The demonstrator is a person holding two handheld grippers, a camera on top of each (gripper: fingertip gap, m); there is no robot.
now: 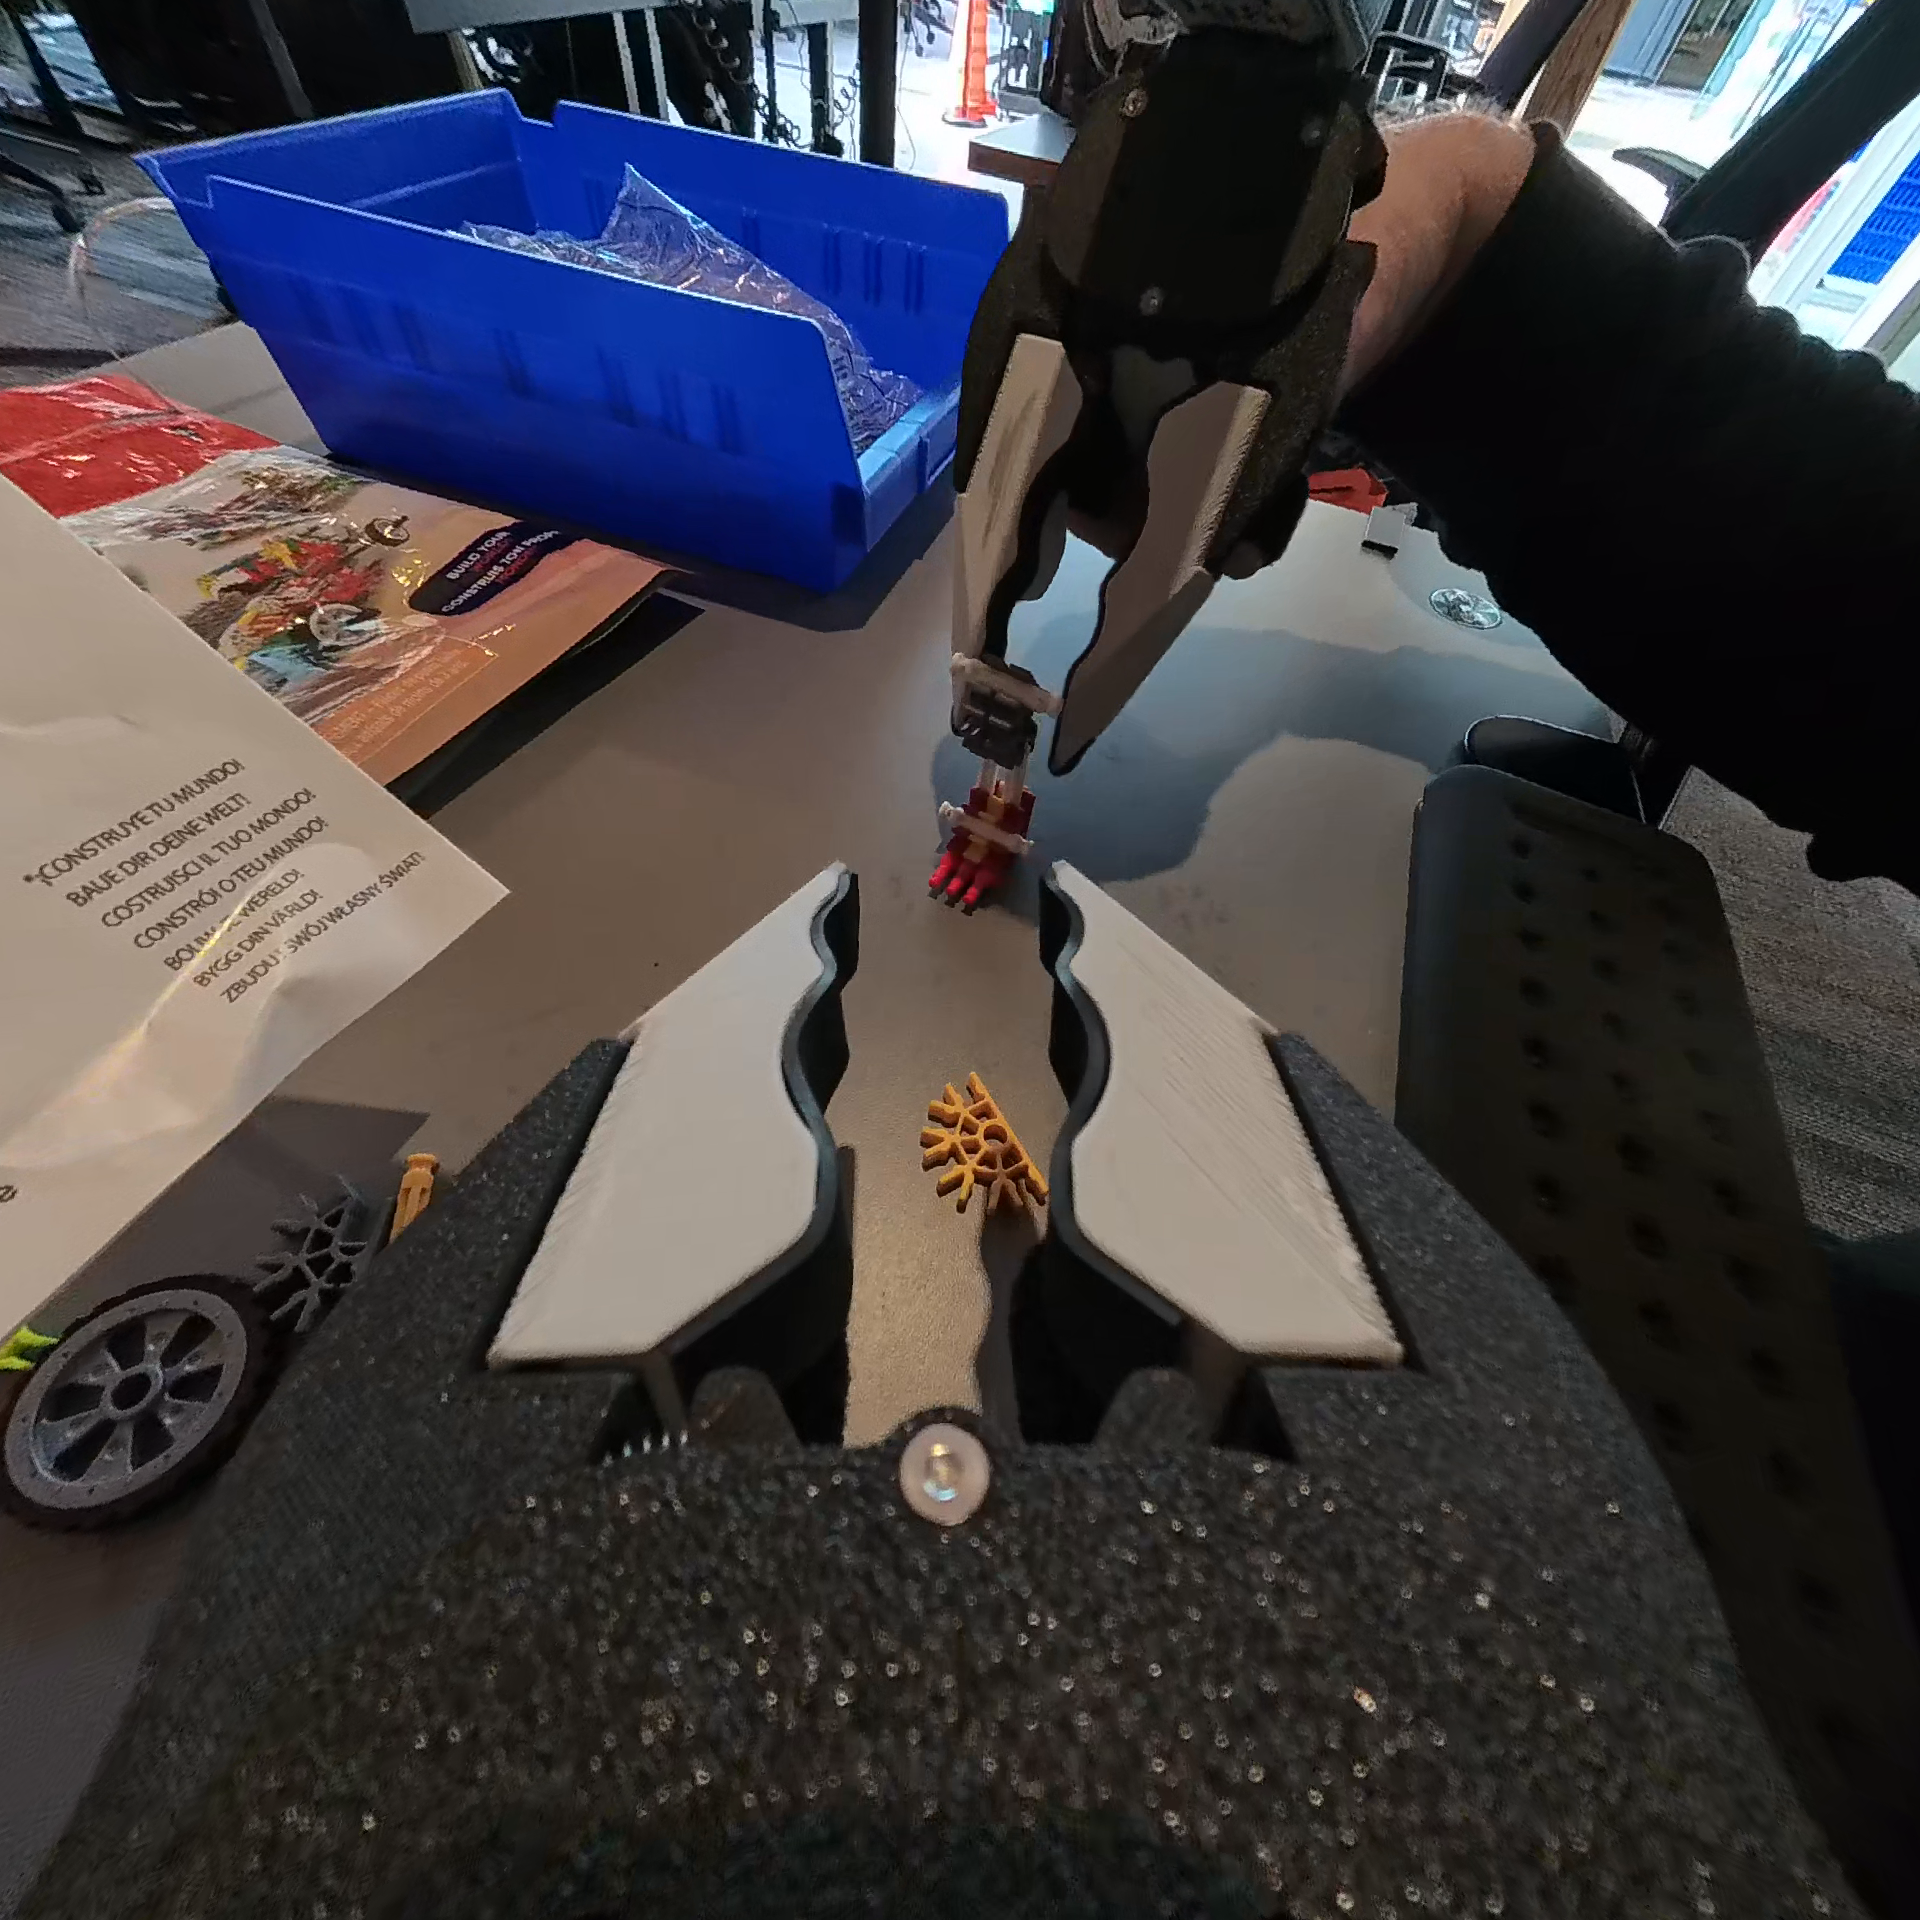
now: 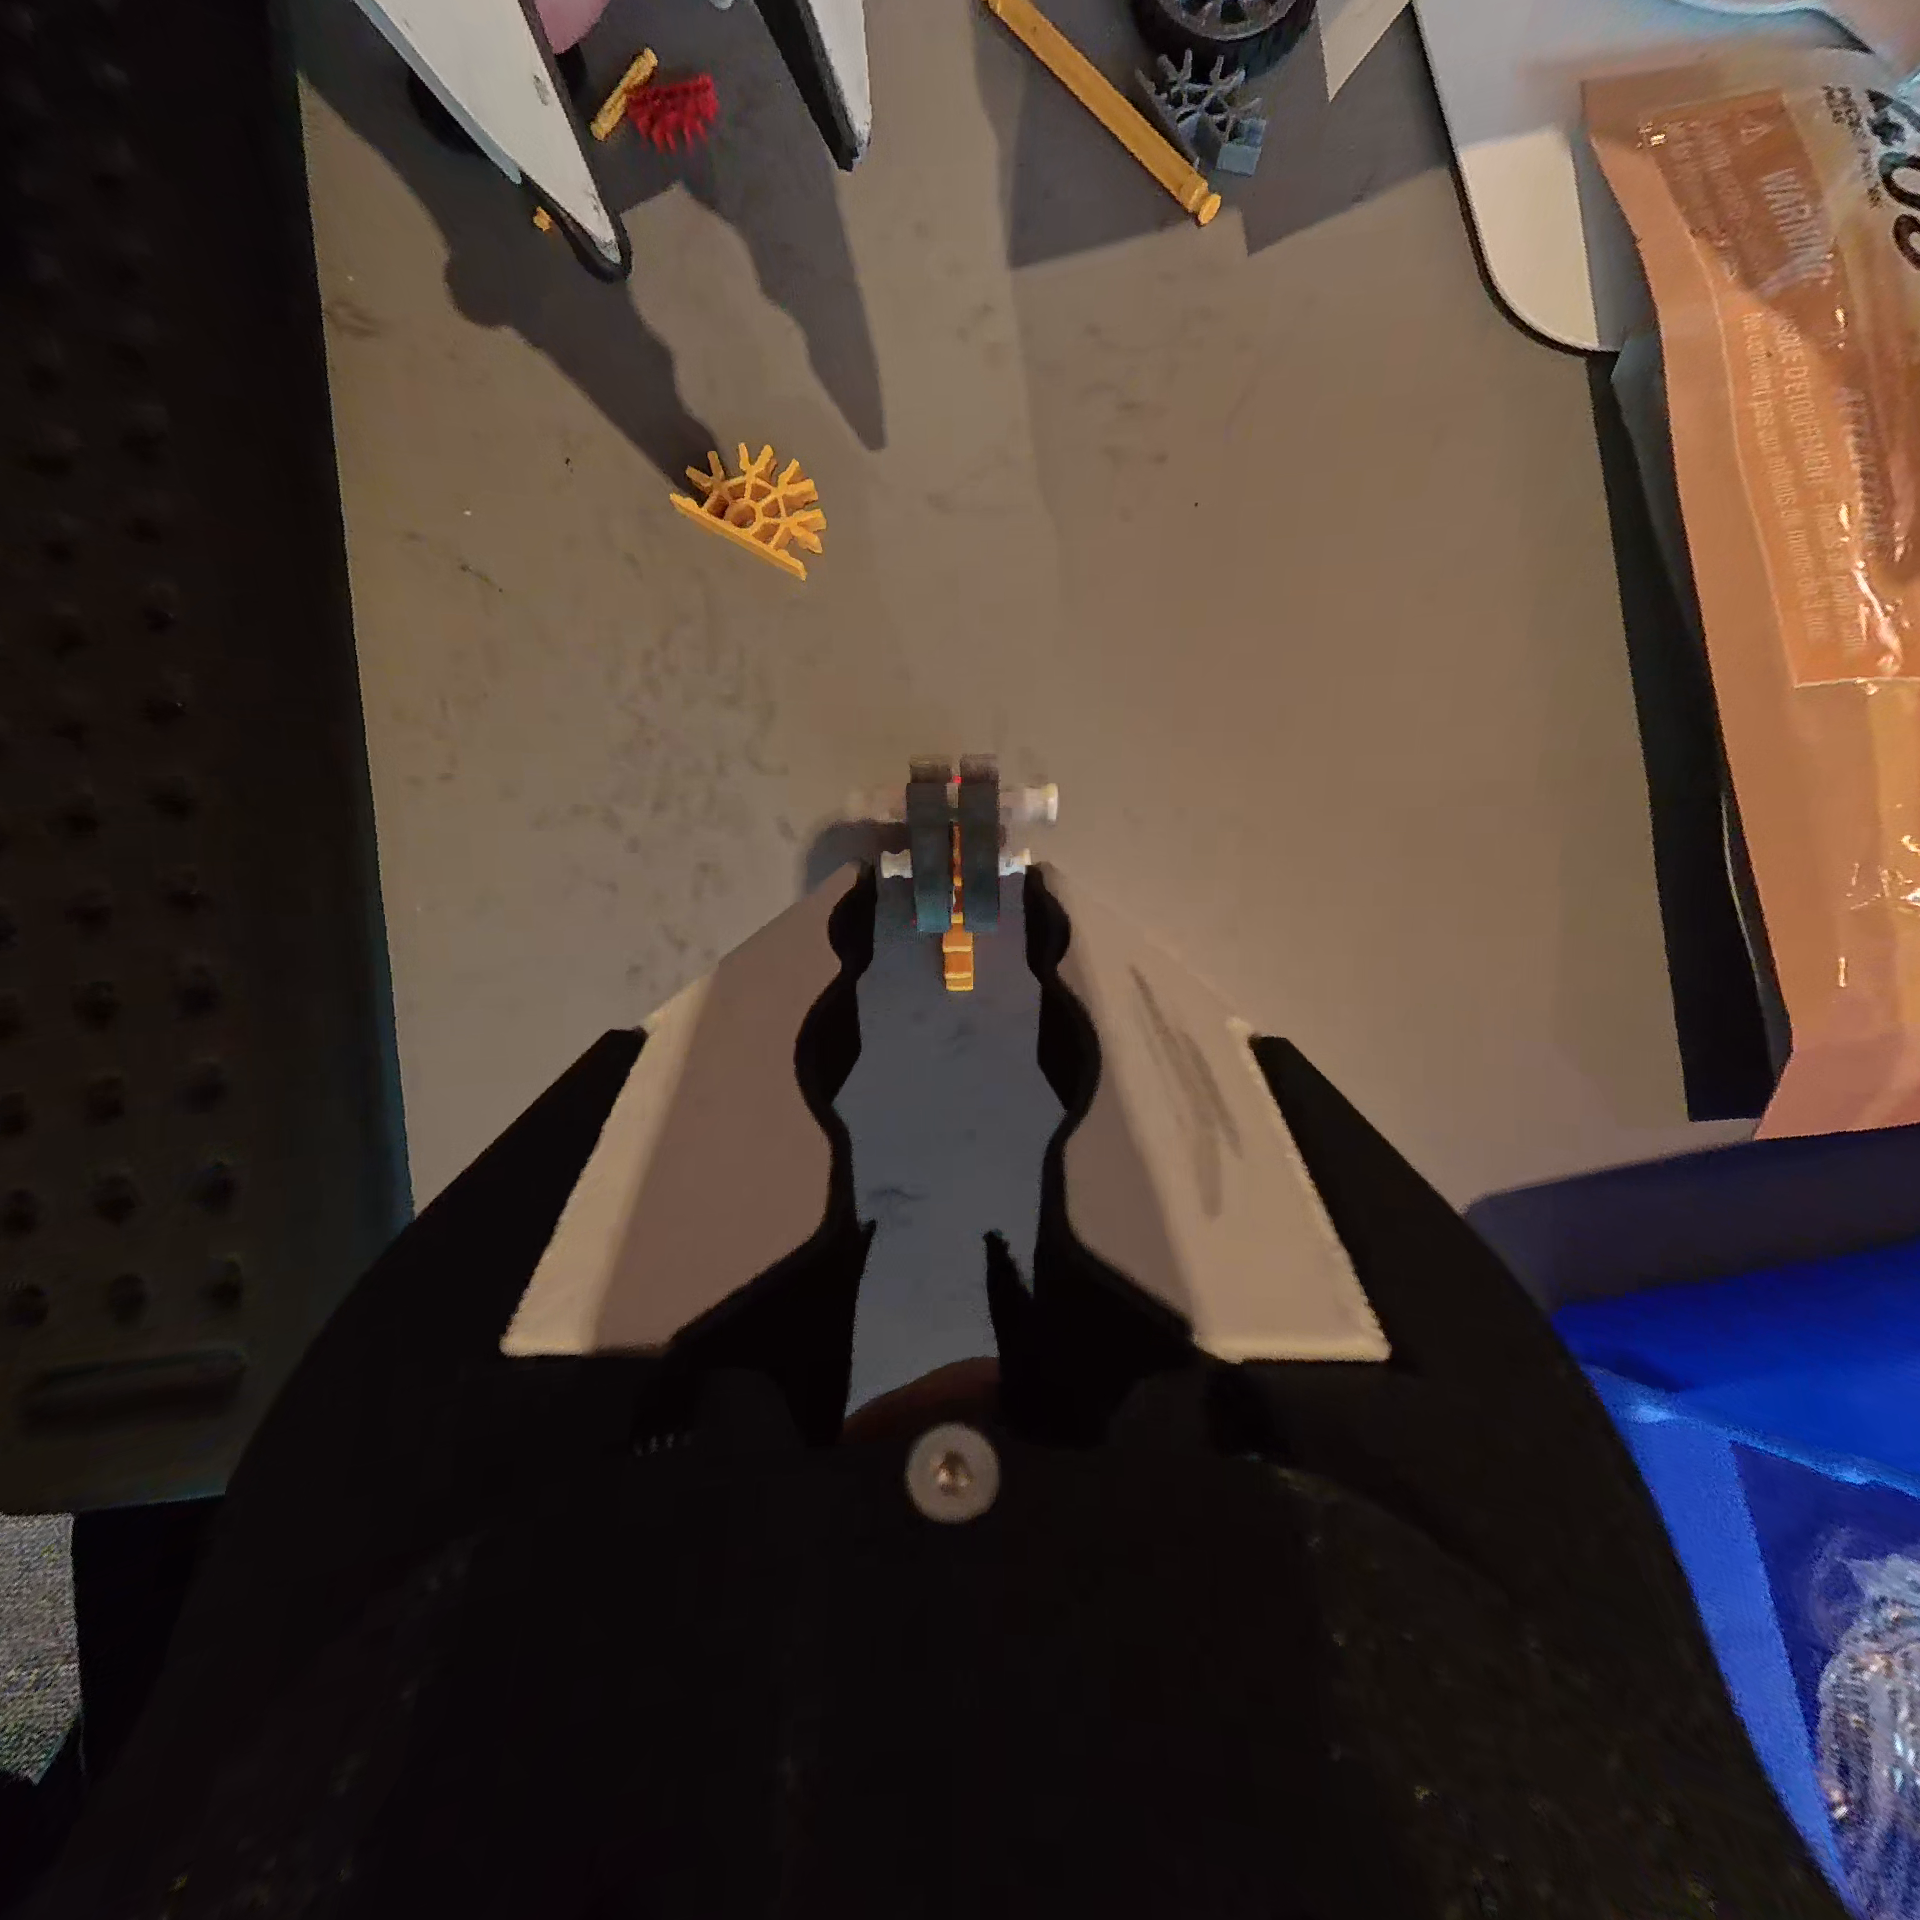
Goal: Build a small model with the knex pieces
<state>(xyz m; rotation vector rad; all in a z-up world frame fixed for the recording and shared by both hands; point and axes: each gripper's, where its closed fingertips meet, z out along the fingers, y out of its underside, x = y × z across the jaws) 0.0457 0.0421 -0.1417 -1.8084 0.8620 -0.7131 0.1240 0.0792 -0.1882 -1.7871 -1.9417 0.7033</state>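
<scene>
the left gripper [image 1: 945,894] is held low over the grey bench [image 1: 727,831], and its two white fingers are spread apart with nothing between them. a small yellow fan-shaped connector [image 1: 982,1145] lies flat on the bench under the gap between the fingers, nearer to the right one. it is not touched.

just past the fingertips a little toy stack [image 1: 985,821] is stood up on the bench. it is made of red pieces at the bottom, thin rods in the middle and dark grey pieces on top, with short white rods poking out sideways. the right gripper [image 1: 1023,707] is seen coming down from above, held by a hand [image 1: 1455,197] in a black sleeve. in the right wrist view its fingertips [image 2: 1029,888] are placed on both sides of the grey top of the stack, right by the ends of a white rod. it cannot be told if the stack is squeezed or only touched.

a blue bin [image 1: 582,353] with a clear plastic bag [image 1: 727,281] inside is set at the back of the bench. printed paper sheets [image 1: 187,883] are spread on the left. a toy wheel [image 1: 125,1403] and a grey snowflake connector [image 1: 312,1247] are found by the near left edge. a long yellow rod [image 2: 1101,109] is laid next to them. a black chair back with holes [image 1: 1579,1091] is seen on the right.
</scene>
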